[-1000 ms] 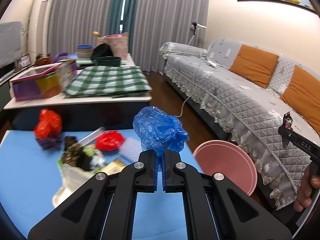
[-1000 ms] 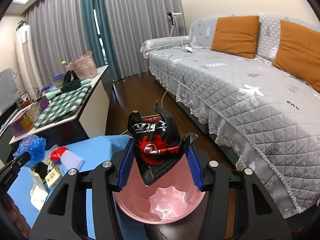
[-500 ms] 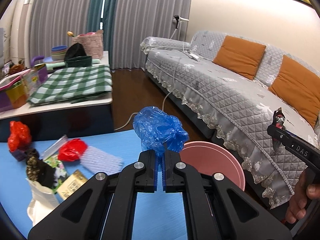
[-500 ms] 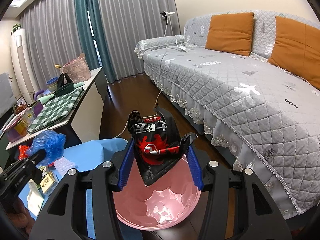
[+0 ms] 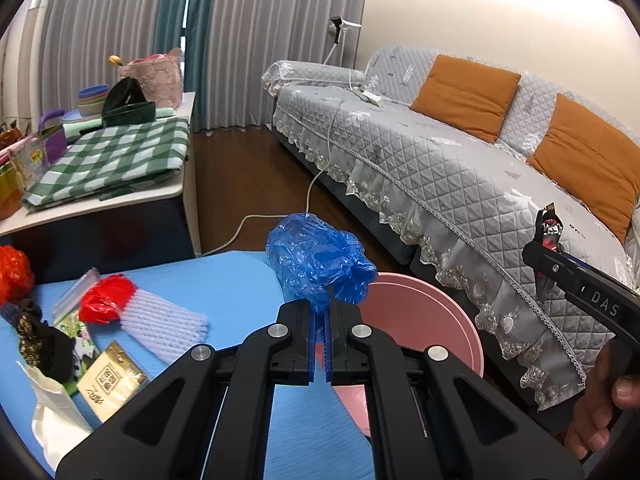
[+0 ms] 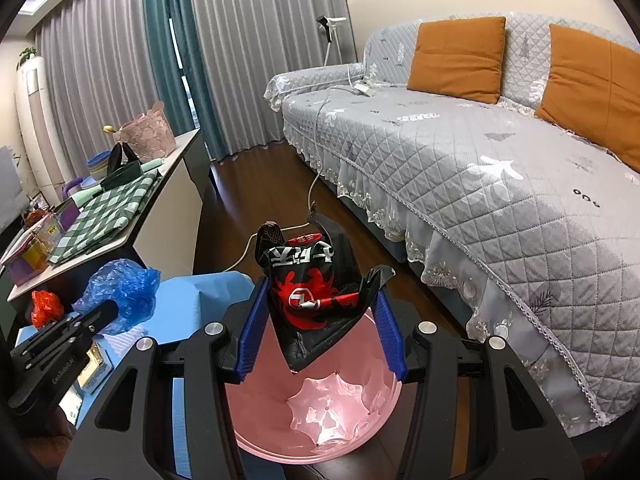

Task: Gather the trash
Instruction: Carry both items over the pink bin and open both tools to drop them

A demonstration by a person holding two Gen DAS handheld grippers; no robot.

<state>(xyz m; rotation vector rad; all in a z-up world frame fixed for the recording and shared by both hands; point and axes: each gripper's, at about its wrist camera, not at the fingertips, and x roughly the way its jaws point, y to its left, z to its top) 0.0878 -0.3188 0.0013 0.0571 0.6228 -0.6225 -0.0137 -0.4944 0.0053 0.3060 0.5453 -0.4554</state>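
Two pieces of trash at the pink bin

Our right gripper (image 6: 320, 332) pinches the black-and-red wrapper (image 6: 310, 288) directly over the pink bin (image 6: 320, 420), unmoved; our left gripper (image 5: 320, 344), pressed together on the blue plastic bag (image 5: 318, 264), has swung closer to the bin's rim, leaving the litter on the blue mat (image 5: 240, 280) further left.

left gripper (image 5: 320, 312) fingers pinched shut, right gripper (image 6: 320, 320) fingers half spread

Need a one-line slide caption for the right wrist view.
Right tool holds a black-and-red snack wrapper above the pink bin.
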